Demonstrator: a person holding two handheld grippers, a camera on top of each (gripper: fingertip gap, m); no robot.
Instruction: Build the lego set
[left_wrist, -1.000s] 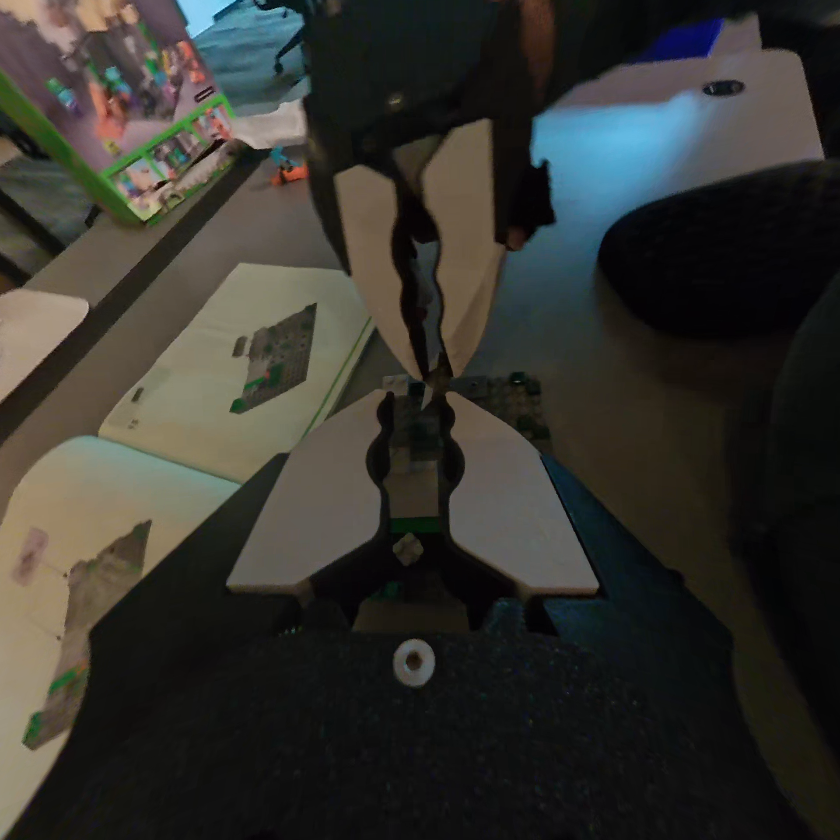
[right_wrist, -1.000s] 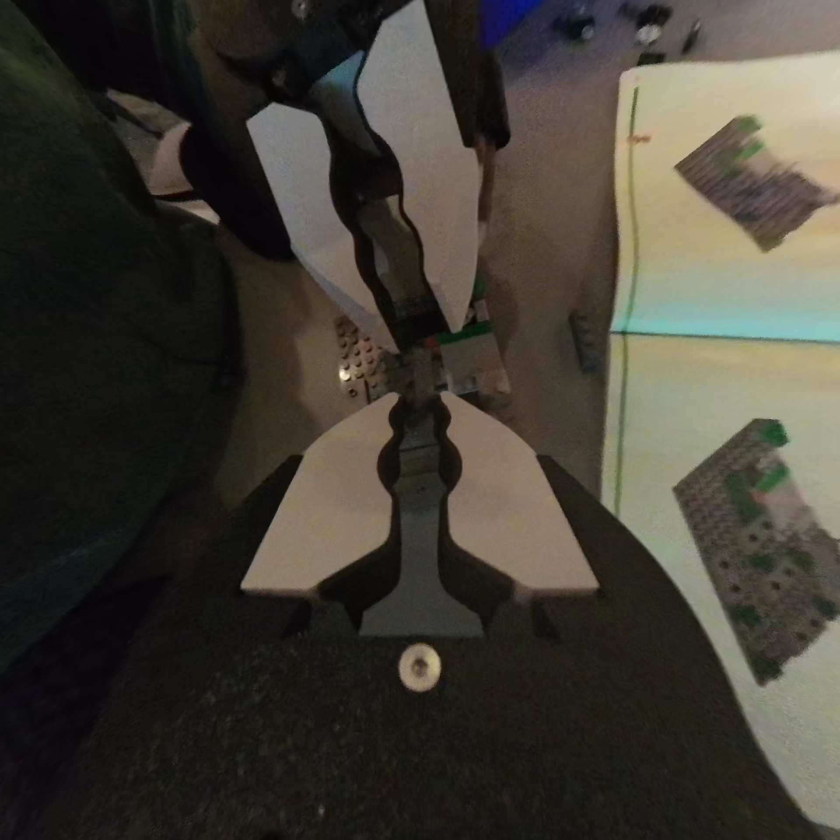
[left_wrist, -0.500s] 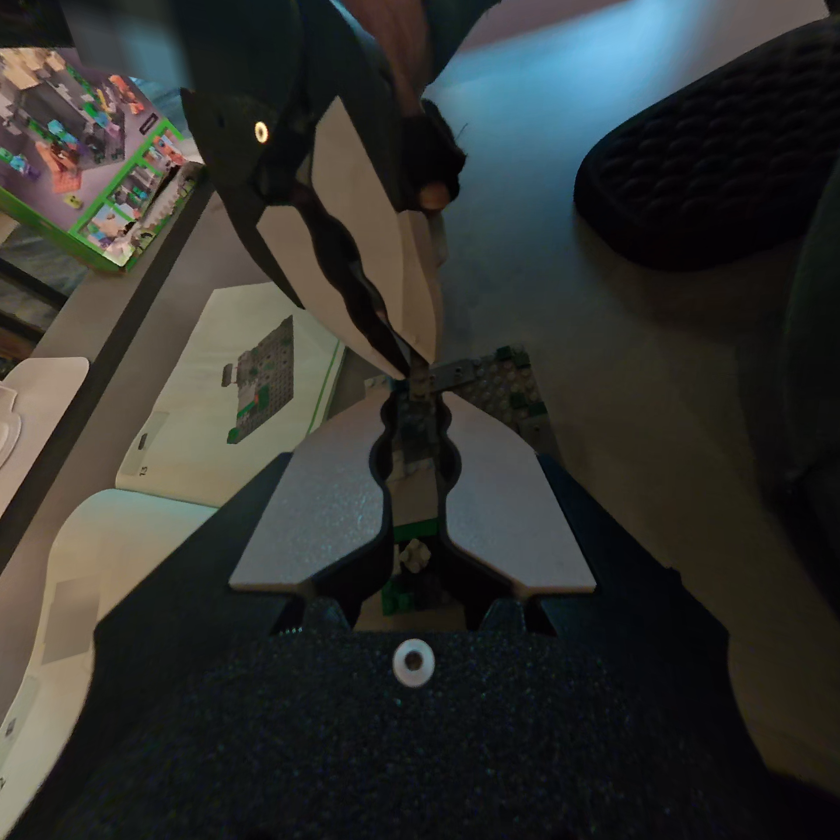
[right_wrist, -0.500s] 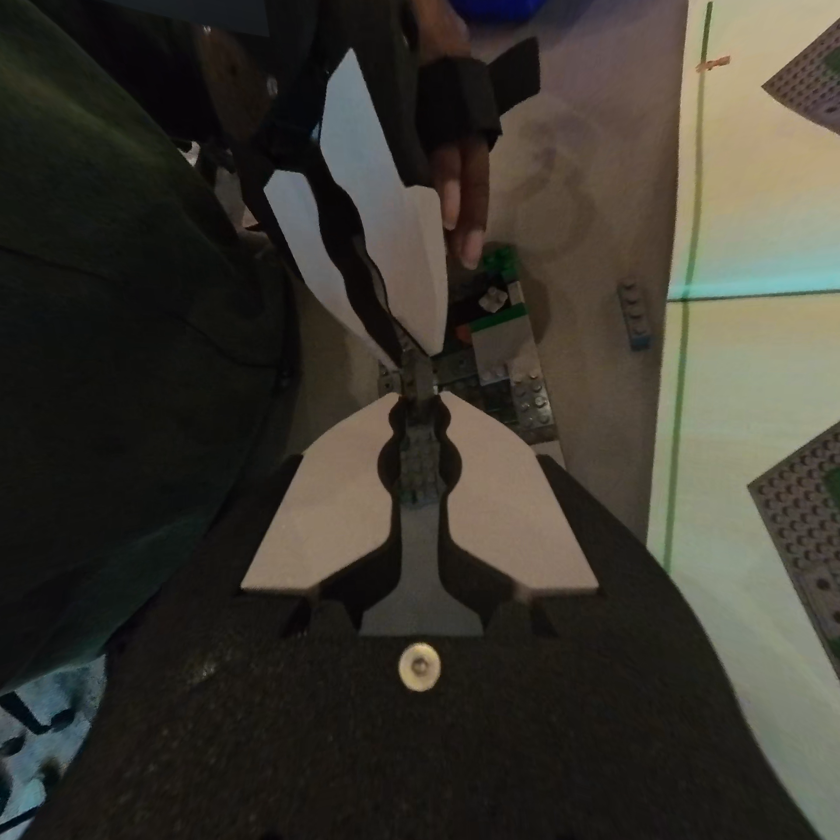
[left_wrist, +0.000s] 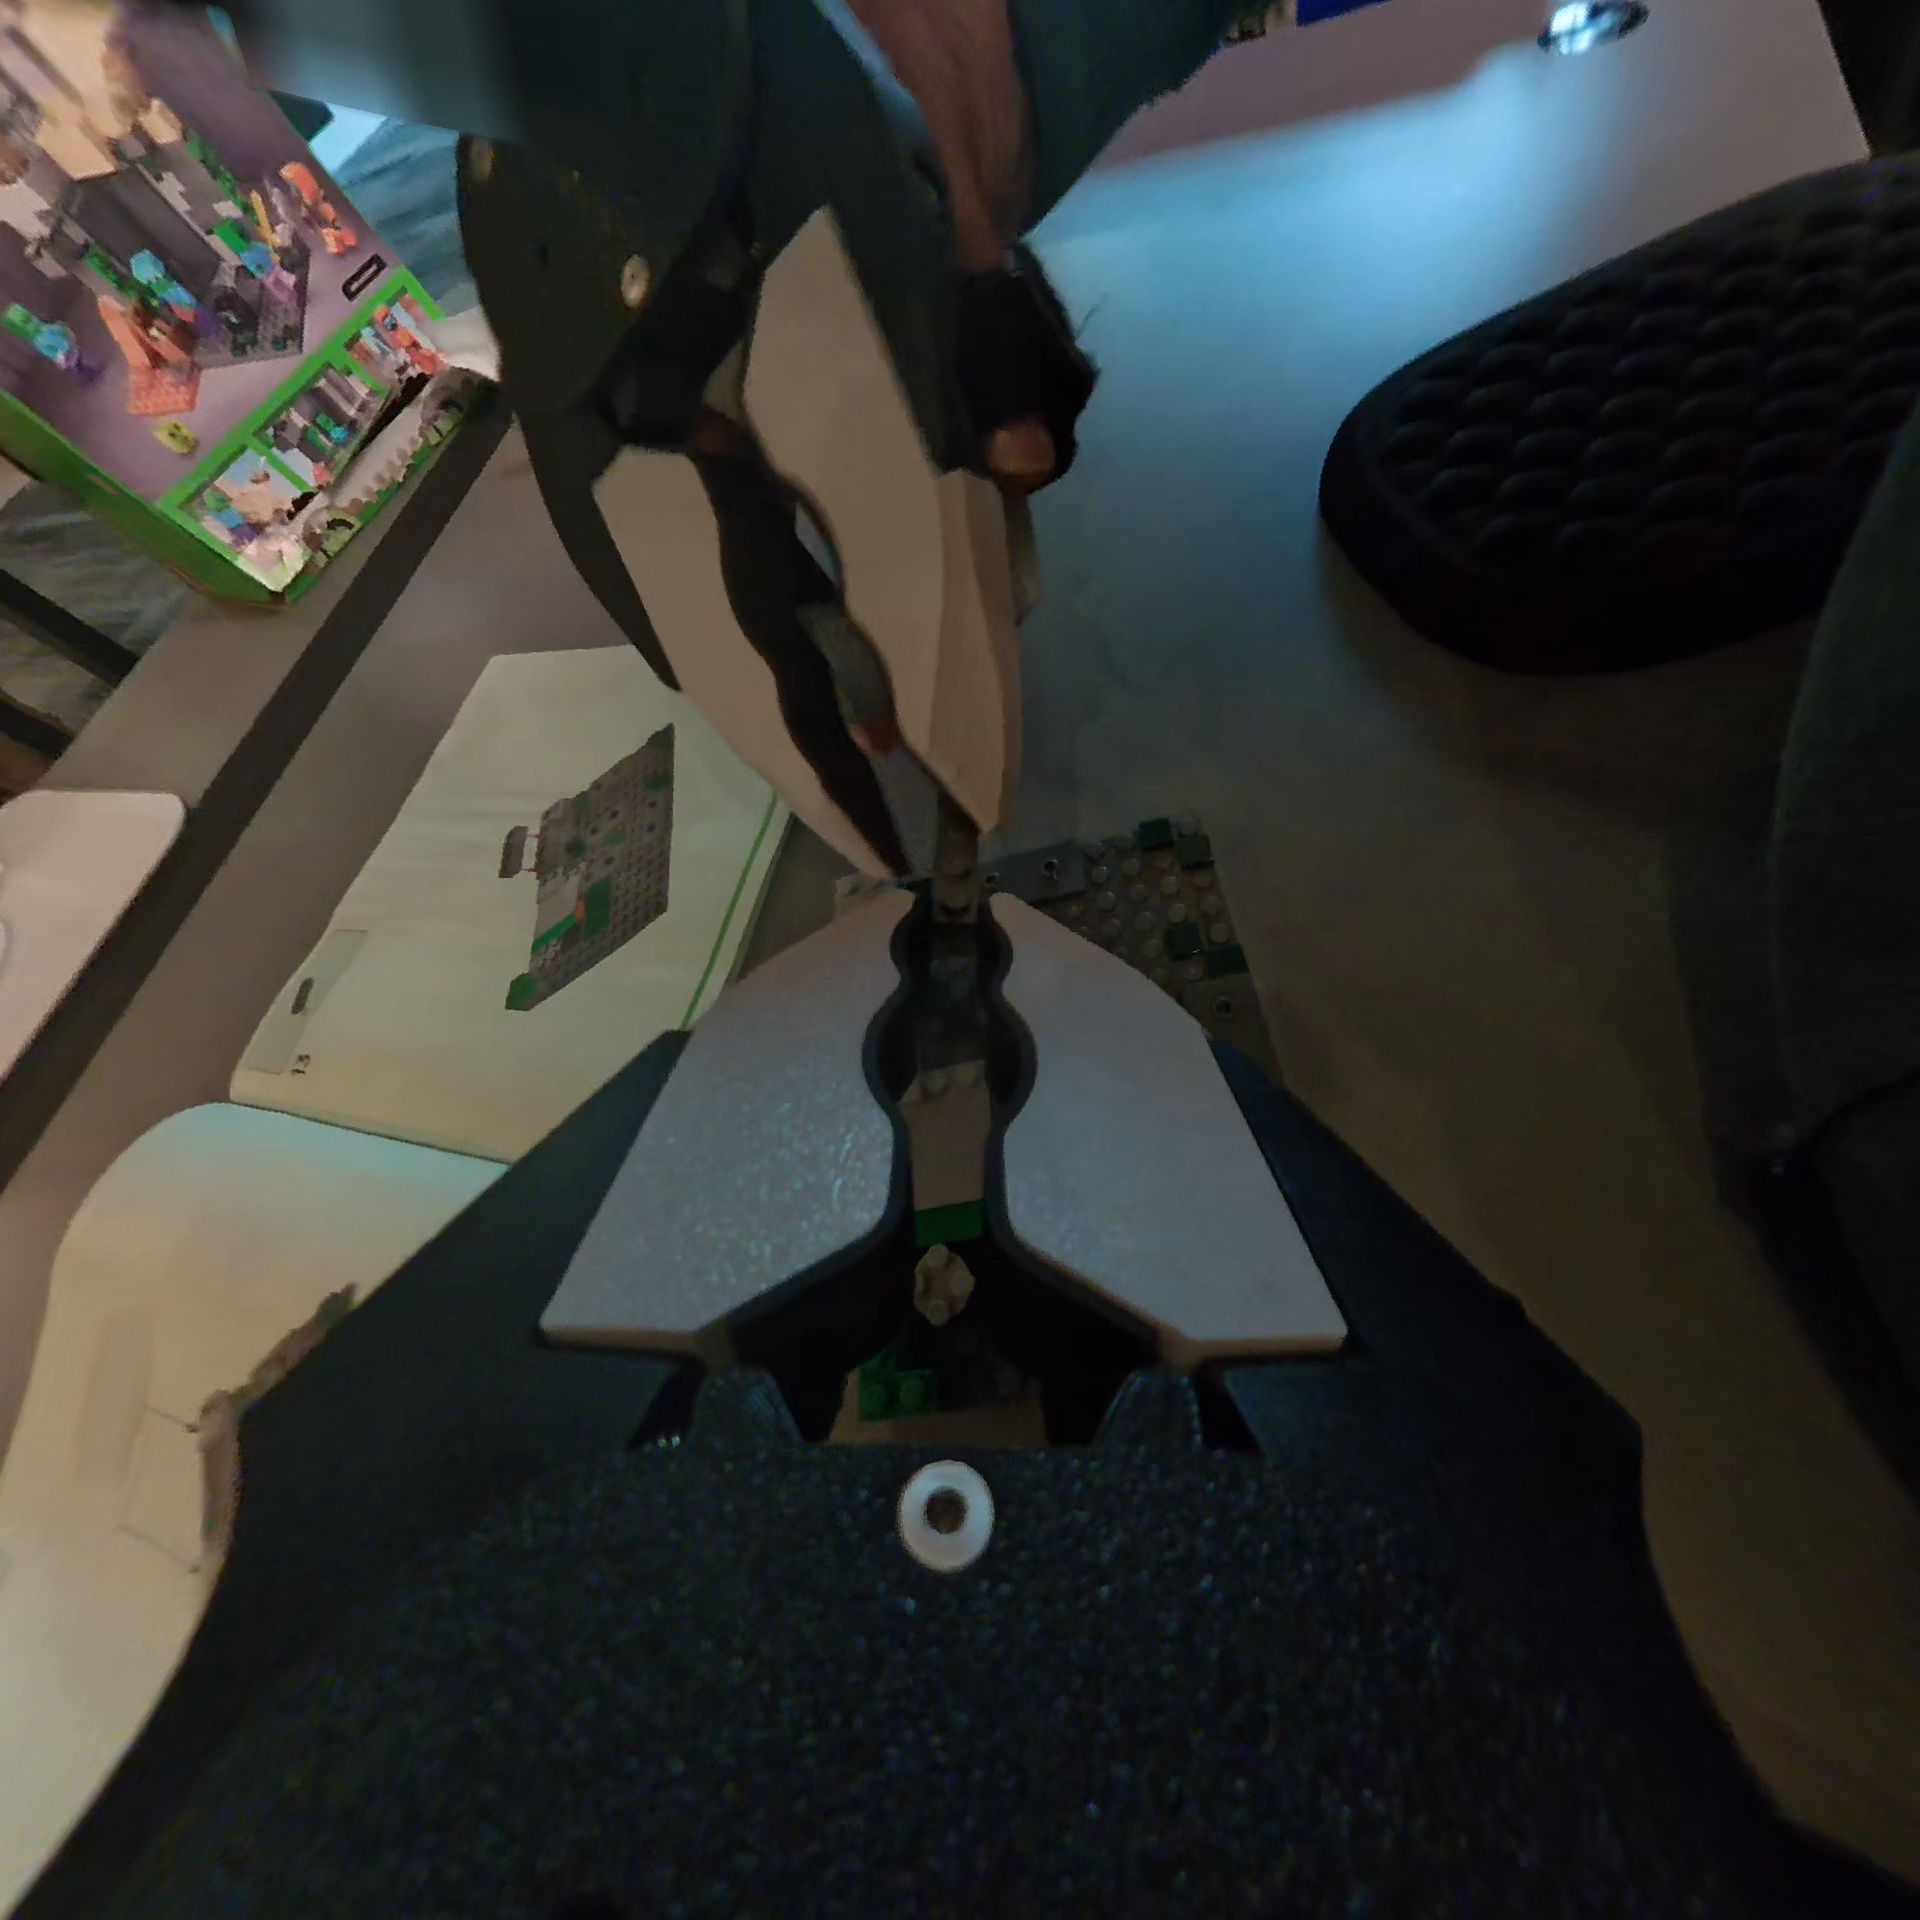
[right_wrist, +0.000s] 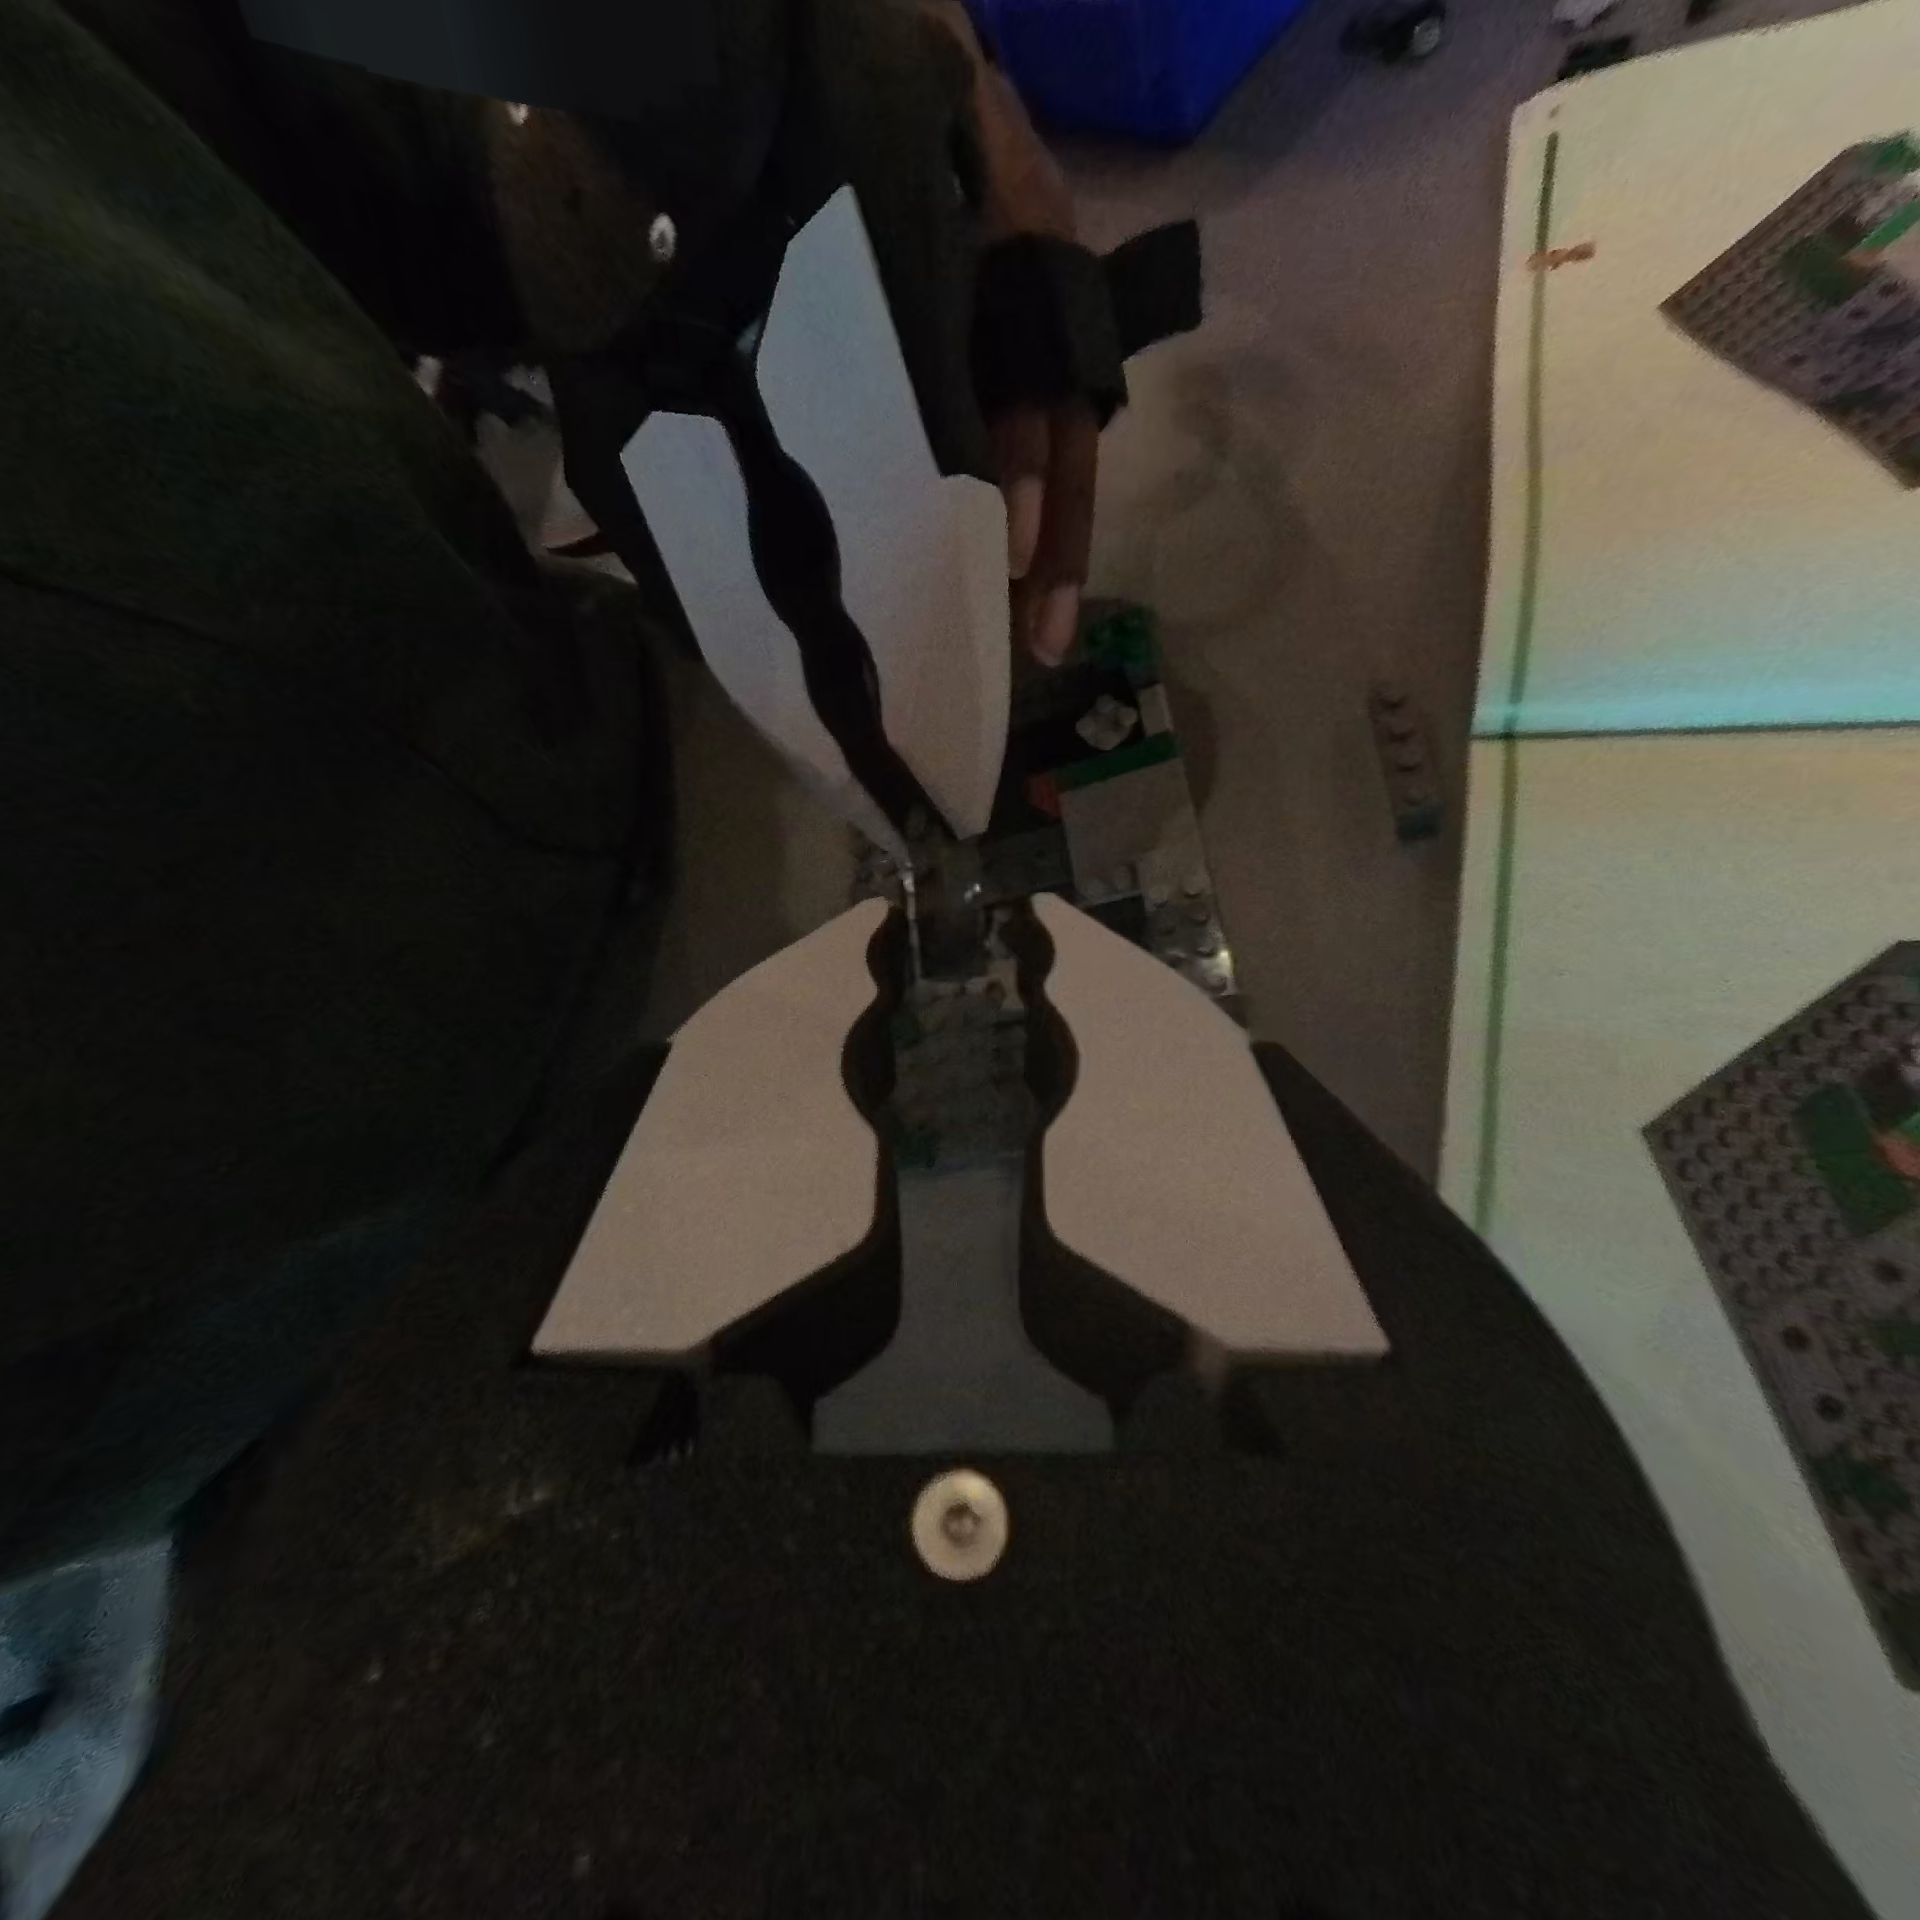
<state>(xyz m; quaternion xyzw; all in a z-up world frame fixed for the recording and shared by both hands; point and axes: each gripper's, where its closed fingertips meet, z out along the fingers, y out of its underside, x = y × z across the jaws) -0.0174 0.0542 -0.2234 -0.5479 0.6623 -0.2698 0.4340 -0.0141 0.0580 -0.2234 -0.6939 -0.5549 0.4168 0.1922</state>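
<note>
Both grippers meet tip to tip over the lego build (left_wrist: 1153, 914) on the table (left_wrist: 1299, 727). The left gripper (left_wrist: 951, 914) and right gripper (right_wrist: 961, 914) each have jaws nearly closed on a dark grey brick (right_wrist: 951, 883); which truly grips it is hard to tell. Booklet (right_wrist: 1714, 623) is cut off.

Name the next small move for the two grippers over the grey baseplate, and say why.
Probably press the small dark brick straight down. The right hand-held gripper pinches it, tip to tip with the left hand-held gripper, just above the studded baseplate. Whether it is seated yet is unclear, so press first and open afterwards.
</note>
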